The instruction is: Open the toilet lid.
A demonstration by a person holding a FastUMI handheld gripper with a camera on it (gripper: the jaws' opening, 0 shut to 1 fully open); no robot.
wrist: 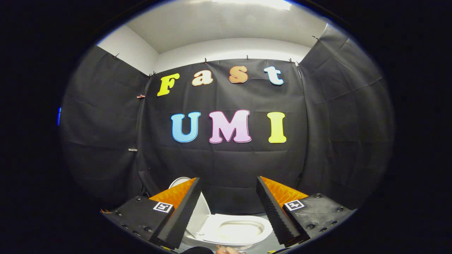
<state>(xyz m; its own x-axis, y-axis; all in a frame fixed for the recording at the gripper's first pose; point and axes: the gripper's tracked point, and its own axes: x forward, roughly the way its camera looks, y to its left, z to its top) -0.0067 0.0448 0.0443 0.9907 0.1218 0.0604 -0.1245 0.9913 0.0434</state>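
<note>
Ribbed pads line the inner faces of your gripper (pixel 229 211), whose two fingers stand spread wide apart with nothing held between them. Each finger carries one small square marker on its base, two markers in all. Below and between the fingers sits one white toilet (pixel 233 231), its lid (pixel 197 211) already raised and leaning back toward the wall, partly hidden behind your left finger. The oval seat (pixel 243 222) lies flat and the pale bowl shows through its opening. Neither finger touches the toilet; the tips hover above it, pointed at the wall beyond. A fingertip of a hand (pixel 229 250) shows just below the toilet's near rim. Grey floor (pixel 279 243) shows beside the toilet under your right finger. Black cloth (pixel 335 123) hangs on three sides of the booth, creased and pinned along its upper edge by small clips. Above the cloth run white walls (pixel 233 47) and a white ceiling, with one bright light strip (pixel 261 3) overhead.
</note>
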